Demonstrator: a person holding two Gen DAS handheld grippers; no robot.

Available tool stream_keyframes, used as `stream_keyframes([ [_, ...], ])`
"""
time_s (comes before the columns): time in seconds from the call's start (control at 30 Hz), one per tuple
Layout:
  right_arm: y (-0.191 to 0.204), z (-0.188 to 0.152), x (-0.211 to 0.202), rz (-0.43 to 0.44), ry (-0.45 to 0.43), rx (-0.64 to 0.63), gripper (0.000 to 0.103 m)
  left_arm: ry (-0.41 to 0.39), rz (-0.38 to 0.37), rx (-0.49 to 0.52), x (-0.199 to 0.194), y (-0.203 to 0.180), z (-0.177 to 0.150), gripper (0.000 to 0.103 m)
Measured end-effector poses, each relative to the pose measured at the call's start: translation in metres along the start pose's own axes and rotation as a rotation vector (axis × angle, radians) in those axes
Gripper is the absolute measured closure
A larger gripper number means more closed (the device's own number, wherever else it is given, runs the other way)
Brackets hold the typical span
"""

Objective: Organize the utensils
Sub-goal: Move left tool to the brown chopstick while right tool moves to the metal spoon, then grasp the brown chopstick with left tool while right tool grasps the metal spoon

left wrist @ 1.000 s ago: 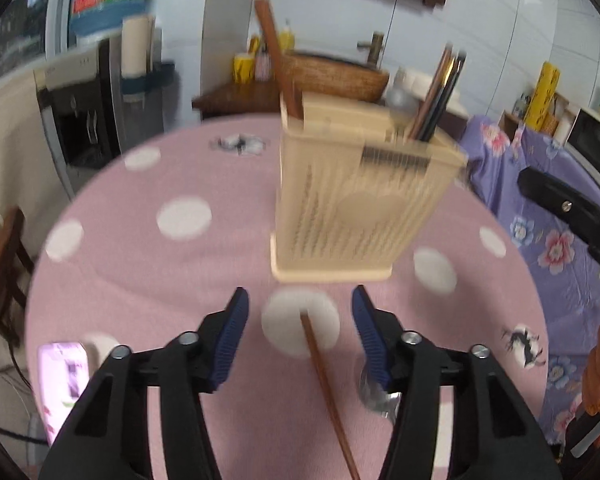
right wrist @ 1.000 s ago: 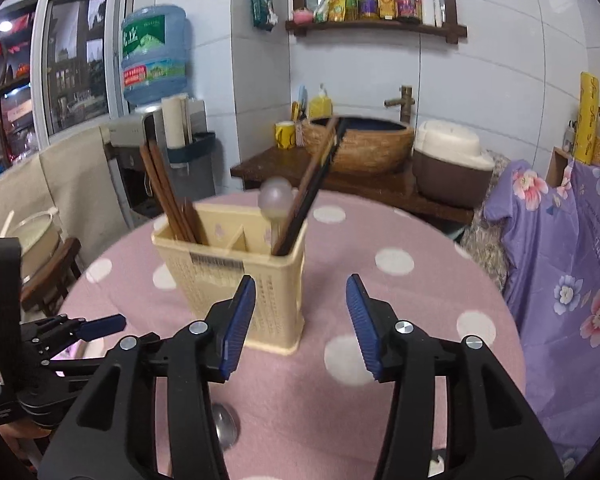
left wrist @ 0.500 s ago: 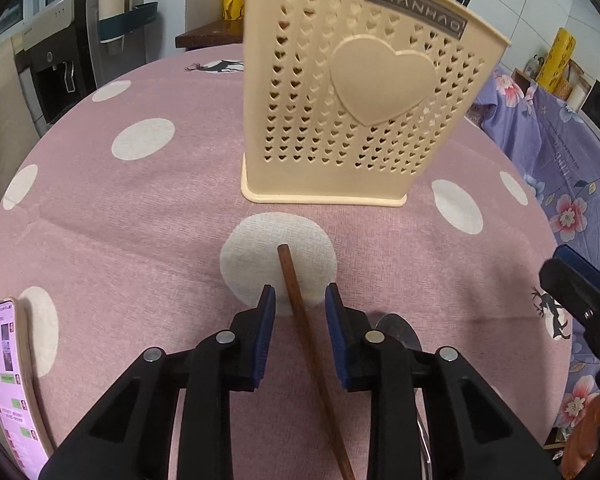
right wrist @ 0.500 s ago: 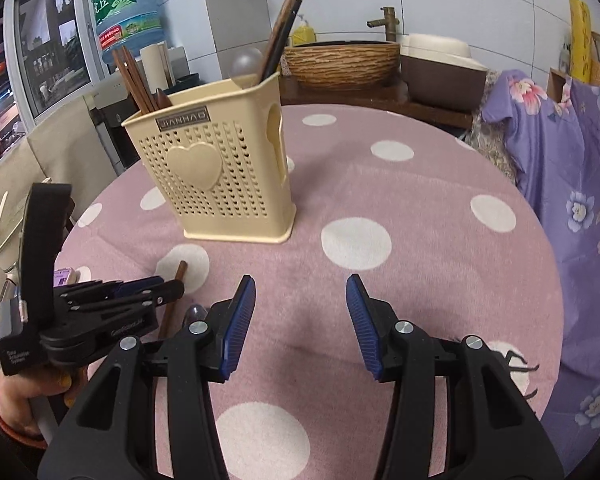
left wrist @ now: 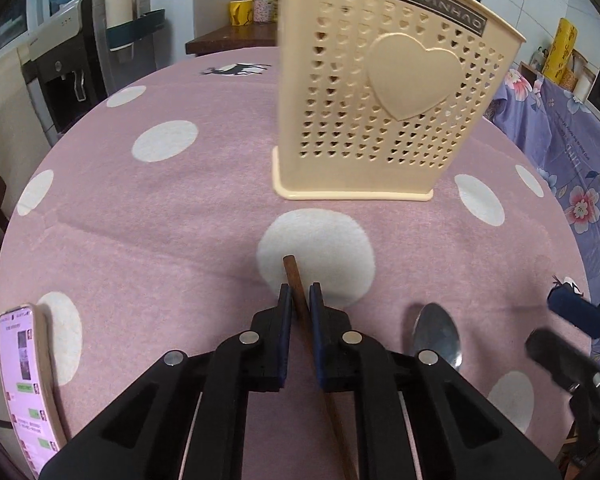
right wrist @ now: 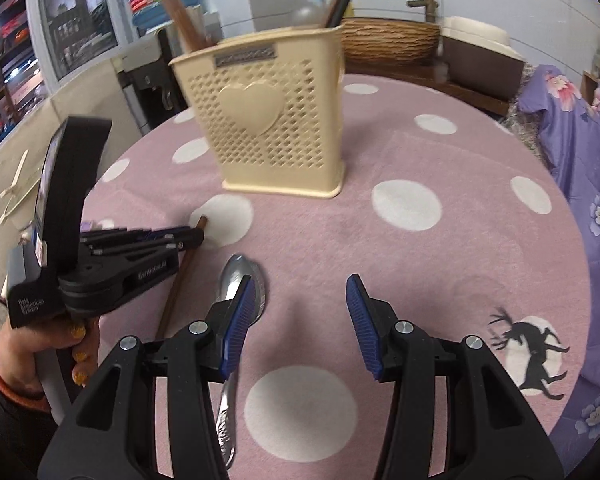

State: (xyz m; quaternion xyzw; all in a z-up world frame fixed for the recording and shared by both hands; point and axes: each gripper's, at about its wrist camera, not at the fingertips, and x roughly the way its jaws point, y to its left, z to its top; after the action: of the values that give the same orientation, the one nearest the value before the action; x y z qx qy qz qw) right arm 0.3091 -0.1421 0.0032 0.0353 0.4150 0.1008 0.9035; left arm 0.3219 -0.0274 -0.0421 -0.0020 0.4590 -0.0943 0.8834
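Left gripper [left wrist: 299, 294]: jaws pinched on brown chopstick [left wrist: 296, 284] near its upper end; chopstick lying on pink polka-dot tablecloth [left wrist: 160, 216], tip over a white dot, in front of cream utensil holder [left wrist: 384, 92]. Right gripper [right wrist: 300, 300]: jaws spread, nothing between; left pad over bowl of metal spoon [right wrist: 244, 280] lying flat on cloth, just beside chopstick. Holder upright, already containing chopsticks. Phone [left wrist: 24, 380] at table edge, left.

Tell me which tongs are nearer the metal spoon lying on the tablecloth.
Right. The right tongs hang open just over the spoon, one pad above its bowl. The left tongs are off to its side, shut on the brown chopstick.
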Motion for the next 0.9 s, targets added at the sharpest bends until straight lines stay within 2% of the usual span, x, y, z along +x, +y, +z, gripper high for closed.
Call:
stream_keyframes([
  [0.07, 0.009, -0.004, 0.005, 0.020, 0.022, -0.023, 0.046, -0.002, 0.006, -0.009, -0.003, 0.005, -0.004, 0.093],
  [0.1, 0.015, -0.007, 0.008, 0.030, 0.030, -0.037, 0.036, -0.005, 0.009, -0.014, -0.006, 0.008, -0.006, 0.093],
  [0.13, 0.020, -0.009, 0.011, 0.035, 0.038, -0.052, 0.034, -0.009, 0.012, -0.019, -0.008, 0.011, -0.009, 0.093],
  [0.4, 0.045, -0.016, 0.040, -0.012, 0.108, -0.130, 0.034, -0.020, 0.007, -0.044, -0.014, 0.016, -0.016, 0.093],
  [0.53, 0.053, -0.014, 0.052, -0.044, 0.128, -0.155, 0.042, -0.022, 0.004, -0.047, -0.015, 0.016, -0.016, 0.093],
  [0.77, 0.054, -0.004, 0.062, -0.047, 0.124, -0.144, 0.052, -0.022, 0.000, -0.050, -0.014, 0.017, -0.015, 0.093],
  [0.9, 0.053, 0.002, 0.066, -0.052, 0.122, -0.136, 0.065, -0.021, -0.002, -0.051, -0.013, 0.018, -0.014, 0.093],
])
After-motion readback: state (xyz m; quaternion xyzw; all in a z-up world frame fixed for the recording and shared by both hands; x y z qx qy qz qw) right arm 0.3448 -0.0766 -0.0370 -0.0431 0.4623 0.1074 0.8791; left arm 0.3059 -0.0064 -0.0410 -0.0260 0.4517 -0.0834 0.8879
